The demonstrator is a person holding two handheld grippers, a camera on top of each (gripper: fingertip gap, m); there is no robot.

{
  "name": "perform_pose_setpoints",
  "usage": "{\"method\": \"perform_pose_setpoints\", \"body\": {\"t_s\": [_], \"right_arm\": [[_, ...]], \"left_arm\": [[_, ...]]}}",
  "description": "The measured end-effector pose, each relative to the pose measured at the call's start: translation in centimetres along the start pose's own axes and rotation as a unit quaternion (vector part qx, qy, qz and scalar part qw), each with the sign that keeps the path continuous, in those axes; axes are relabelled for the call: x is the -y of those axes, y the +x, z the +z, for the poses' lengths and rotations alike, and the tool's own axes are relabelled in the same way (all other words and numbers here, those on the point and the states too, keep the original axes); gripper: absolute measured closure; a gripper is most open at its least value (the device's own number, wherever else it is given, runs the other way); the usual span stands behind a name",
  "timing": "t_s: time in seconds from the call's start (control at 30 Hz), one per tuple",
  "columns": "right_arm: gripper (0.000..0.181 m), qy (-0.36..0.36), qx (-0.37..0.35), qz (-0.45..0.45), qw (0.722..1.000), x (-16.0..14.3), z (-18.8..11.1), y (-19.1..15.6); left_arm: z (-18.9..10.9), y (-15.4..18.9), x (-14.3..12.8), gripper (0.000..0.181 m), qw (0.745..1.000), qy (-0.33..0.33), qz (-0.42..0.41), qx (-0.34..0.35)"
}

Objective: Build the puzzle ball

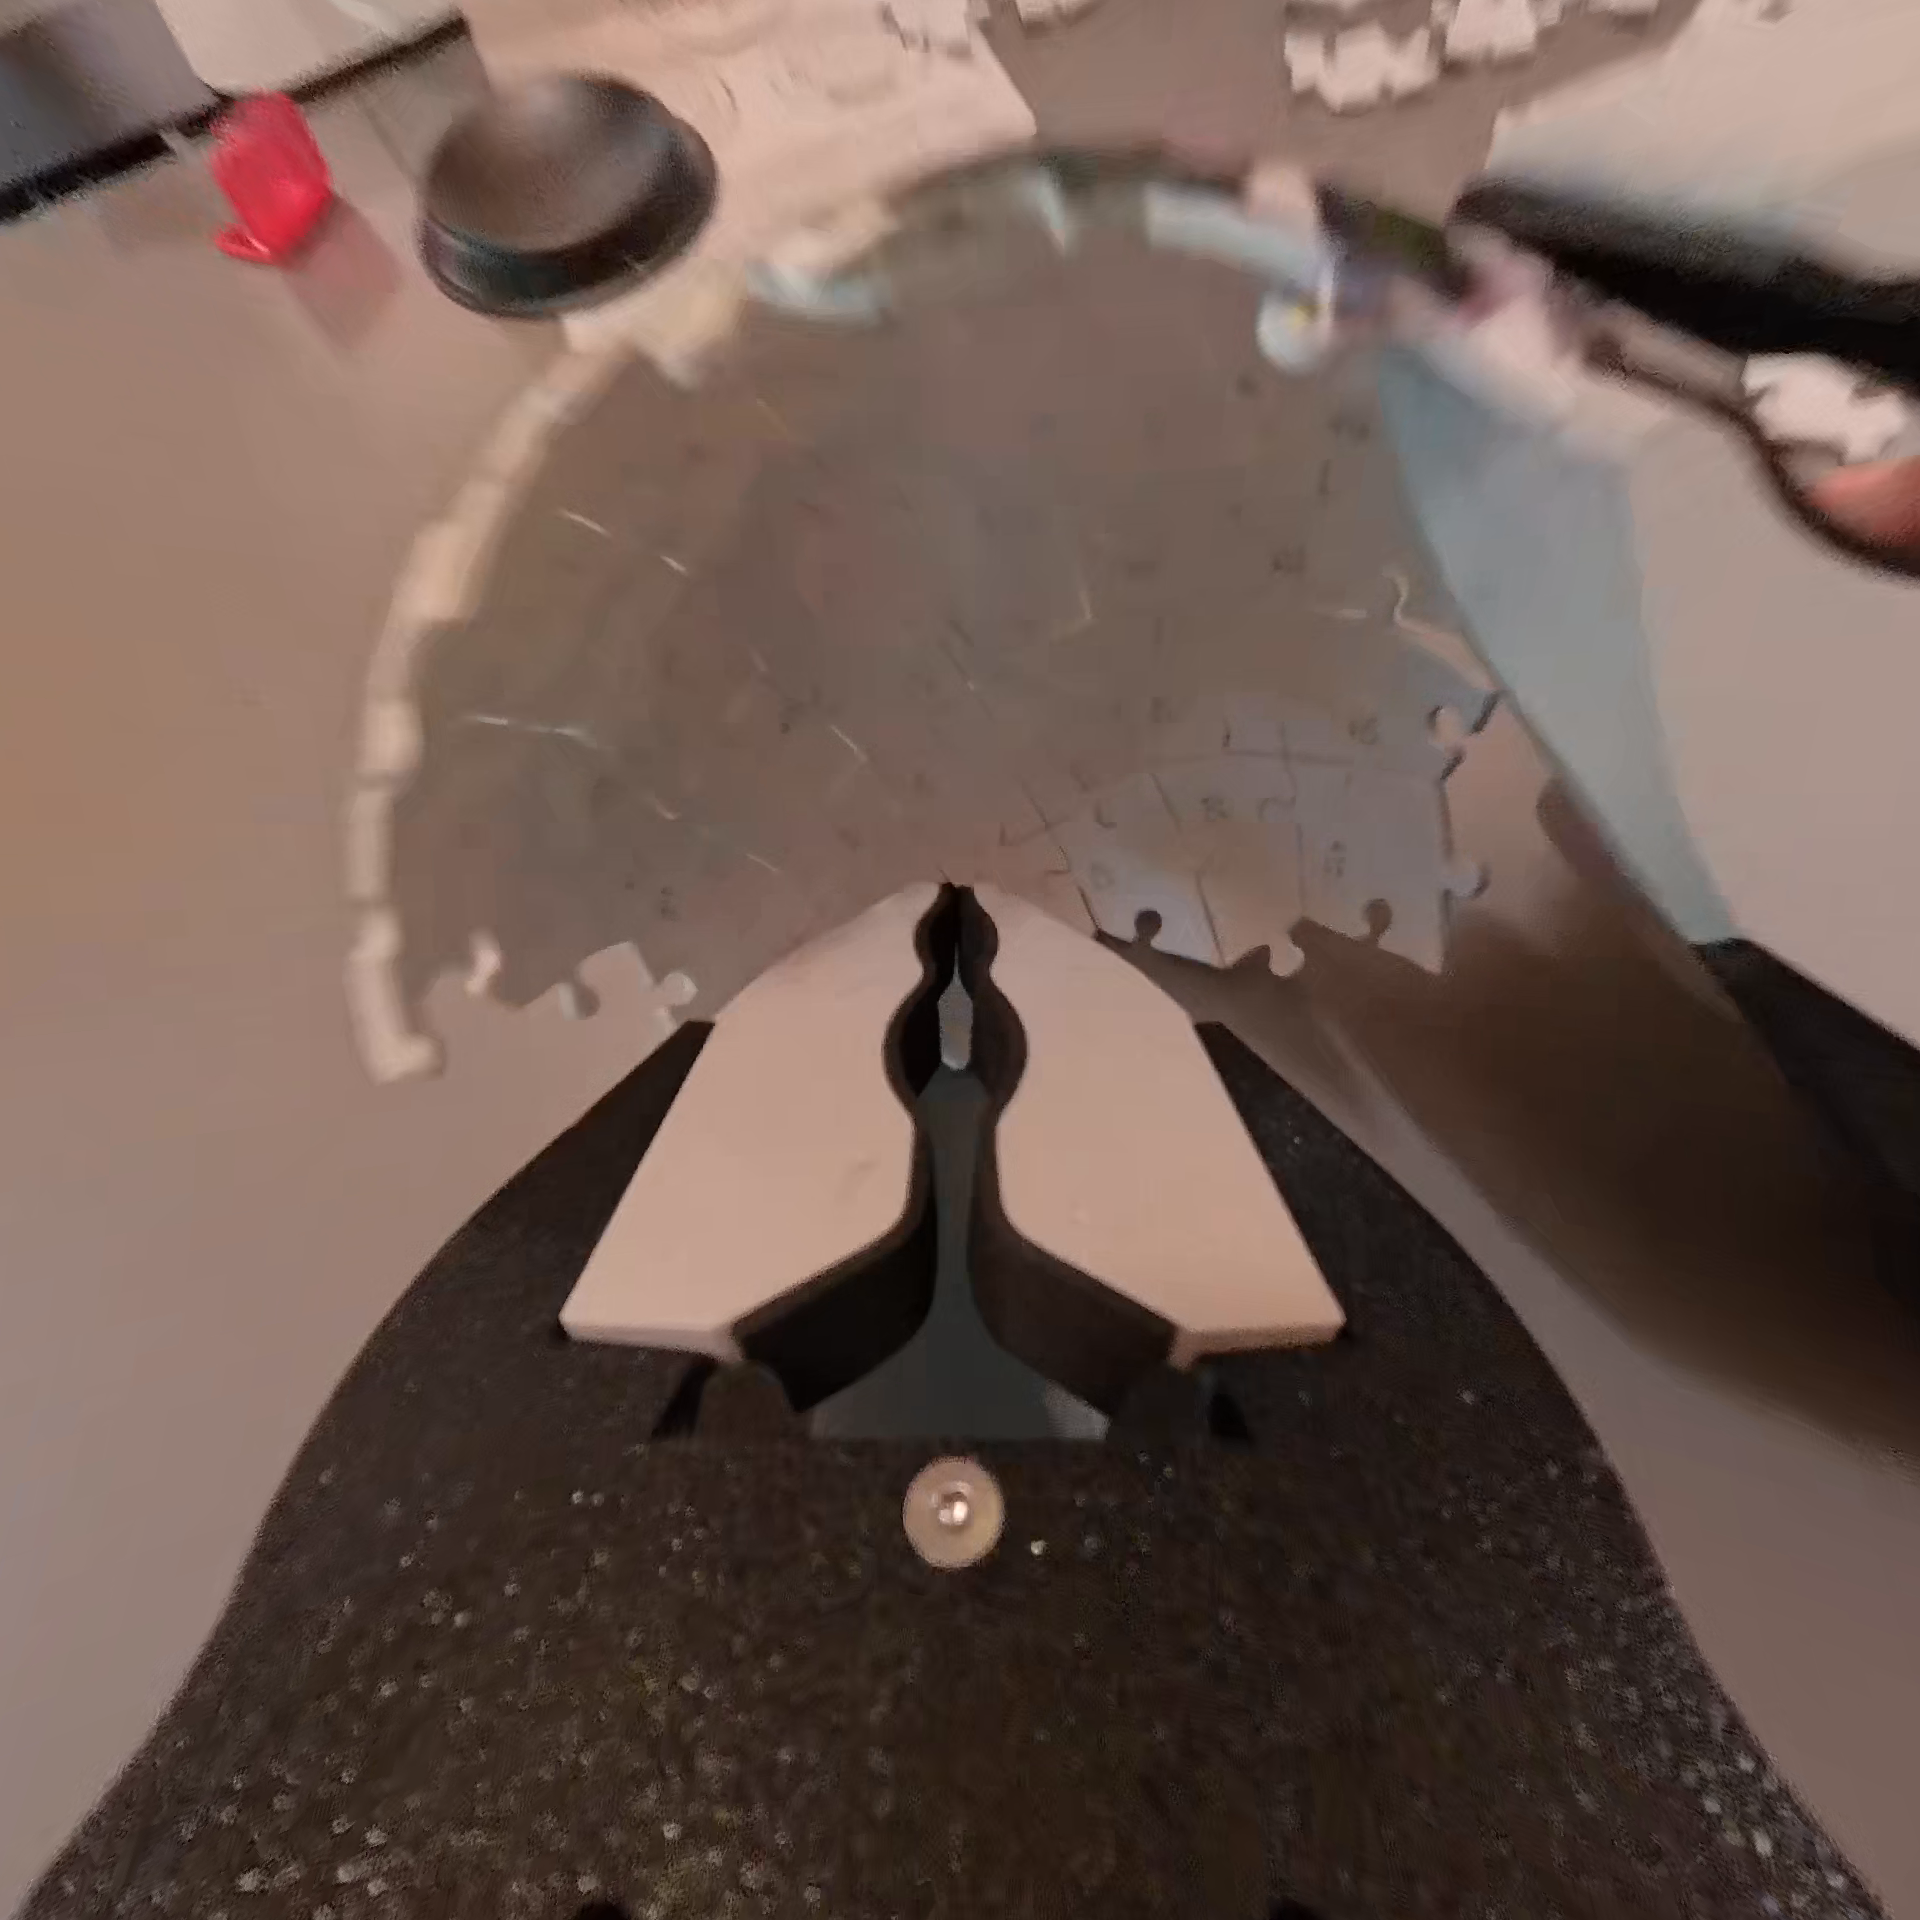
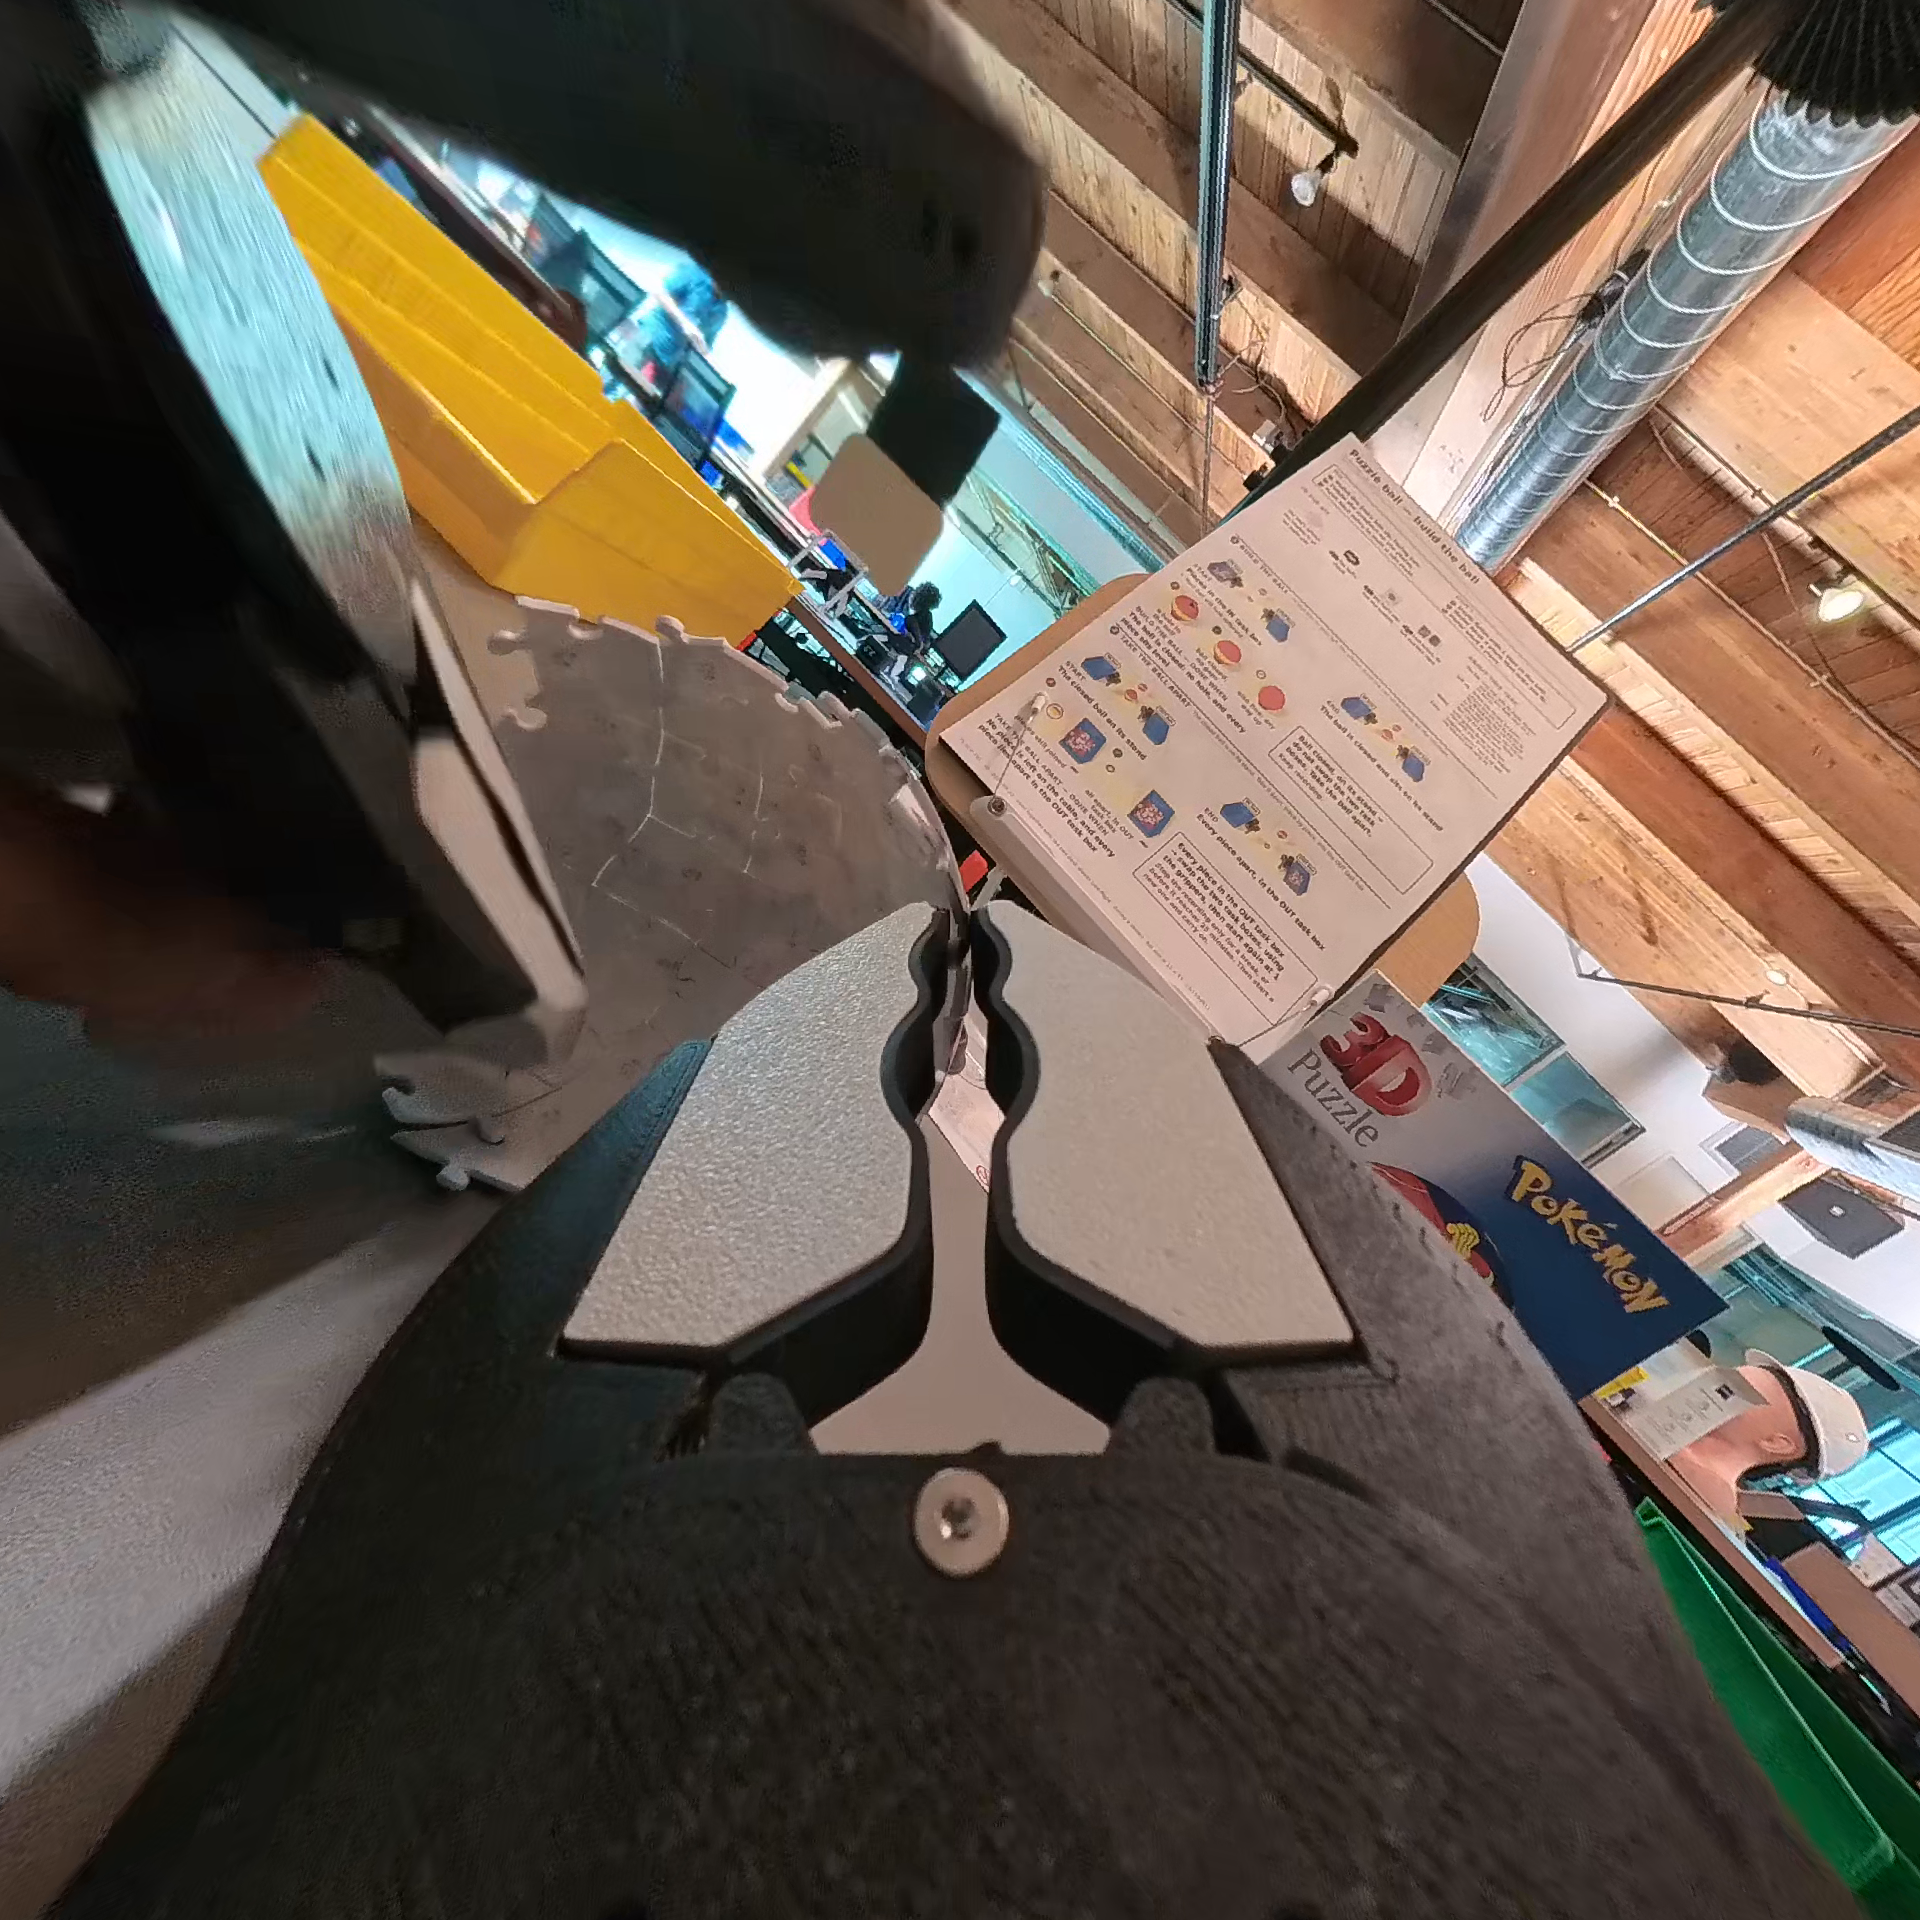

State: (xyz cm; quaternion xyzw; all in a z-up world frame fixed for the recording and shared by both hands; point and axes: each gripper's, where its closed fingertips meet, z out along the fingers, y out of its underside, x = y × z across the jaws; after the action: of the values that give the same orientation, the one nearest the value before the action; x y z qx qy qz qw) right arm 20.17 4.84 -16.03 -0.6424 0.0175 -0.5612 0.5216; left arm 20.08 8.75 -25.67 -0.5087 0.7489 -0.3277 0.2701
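A pale tabletop (image 1: 156,935) fills the left wrist view, blurred by motion; the right wrist view tilts up to wooden ceiling beams and a metal duct (image 2: 1621,343). The left gripper (image 1: 954,904) is clamped narrow on the bottom edge of the shell (image 1: 883,623), a curved grey dome of joined puzzle pieces seen from its inner side, filling the middle of that view. At 2 o'clock the right gripper (image 1: 1621,270) grips the shell's far rim. In its own view the right gripper (image 2: 964,940) is pinched narrow on the shell's (image 2: 707,810) edge, with the left gripper (image 2: 312,644) at 9 o'clock. A black stand (image 1: 566,192) and a red piece (image 1: 265,171) lie at 11 o'clock on the table. Yellow bins (image 2: 520,447) sit at 11 o'clock behind the shell, an instruction sheet (image 2: 1268,727) at 1 o'clock, and the puzzle box (image 2: 1507,1195) at 3 o'clock.
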Motion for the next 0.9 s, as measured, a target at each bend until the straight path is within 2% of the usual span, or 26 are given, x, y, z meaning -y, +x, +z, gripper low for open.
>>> {"method": "perform_pose_setpoints", "body": {"t_s": [0.07,0.2,0.33,0.53,0.7,0.9], "right_arm": [[0.177,0.001,0.0,0.0,1.0,0.0,0.0,0.0],[0.177,0.009,0.004,-0.008,1.0,0.4,-0.1,-0.2],[0.177,0.016,0.007,-0.013,1.0,0.7,-0.2,-0.3],[0.177,0.021,0.009,-0.02,1.0,1.0,-0.2,-0.5],[0.178,0.014,0.004,-0.018,1.0,0.7,-0.2,-0.3],[0.177,0.016,0.005,-0.02,1.0,0.8,-0.2,-0.4]], "left_arm": [[-1.1,-0.8,0.3,0.181,1.0,0.007,-0.005,0.018],[-1.6,-1.1,-2.5,0.181,0.997,-0.069,0.013,0.033],[-1.2,-0.9,-3.4,0.181,0.994,-0.08,0.036,0.058],[-1.1,-0.9,-3.4,0.181,0.995,-0.082,0.022,0.045],[-1.6,-0.7,-2.3,0.181,0.997,-0.054,0.031,0.041],[-0.1,-0.2,-1.6,0.181,0.998,-0.042,0.044,0.022]]}}
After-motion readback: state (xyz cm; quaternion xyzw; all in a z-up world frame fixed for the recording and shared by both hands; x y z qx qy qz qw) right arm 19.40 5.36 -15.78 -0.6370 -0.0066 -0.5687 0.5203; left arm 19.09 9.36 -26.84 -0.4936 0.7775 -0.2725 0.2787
